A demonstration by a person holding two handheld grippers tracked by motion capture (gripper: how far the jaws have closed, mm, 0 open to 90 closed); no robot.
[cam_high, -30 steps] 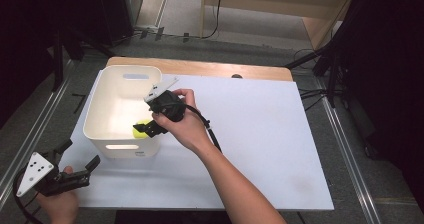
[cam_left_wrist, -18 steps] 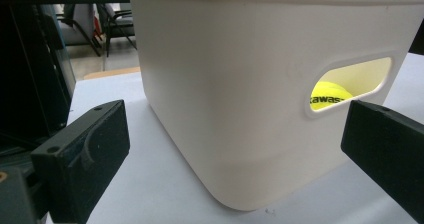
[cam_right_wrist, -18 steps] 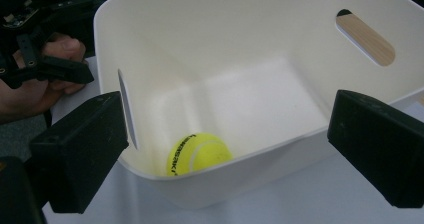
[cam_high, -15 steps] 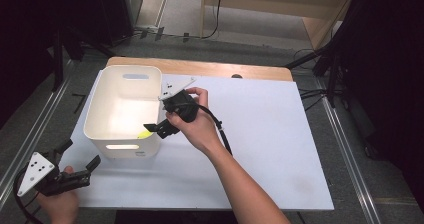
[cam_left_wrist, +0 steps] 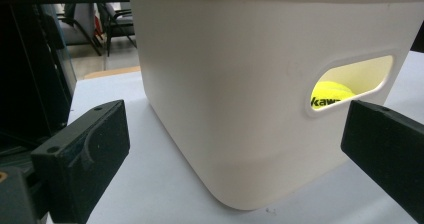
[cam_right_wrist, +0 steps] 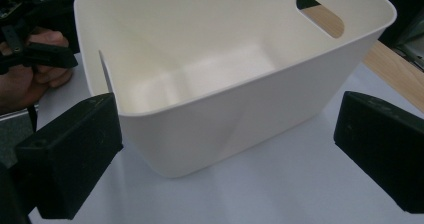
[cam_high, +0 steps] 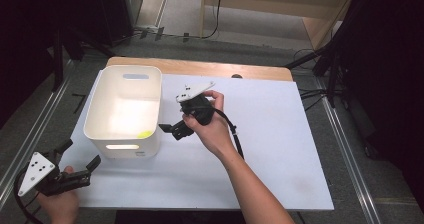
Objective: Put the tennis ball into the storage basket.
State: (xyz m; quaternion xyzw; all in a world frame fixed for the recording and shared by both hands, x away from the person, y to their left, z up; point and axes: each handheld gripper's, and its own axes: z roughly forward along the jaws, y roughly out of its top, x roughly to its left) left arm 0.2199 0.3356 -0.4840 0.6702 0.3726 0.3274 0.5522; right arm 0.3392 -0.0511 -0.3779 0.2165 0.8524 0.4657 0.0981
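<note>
The right gripper (cam_high: 172, 130) hung wide open and empty just beside the white bin (cam_high: 97, 115), likely having released the yellow ball (cam_high: 145, 133) lying in its near-right corner; the left gripper (cam_high: 80, 165) waited open near the desk's front-left corner.

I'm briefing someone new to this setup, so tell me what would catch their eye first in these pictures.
The big white tub on the left part of the white table stands out first. Next comes the bright yellow tennis ball lying inside it, showing through the tub's handle slot. Then the two hand-held tools: the right gripper just right of the tub with jaws apart and empty, and the left gripper open near the table's front left corner.
</note>
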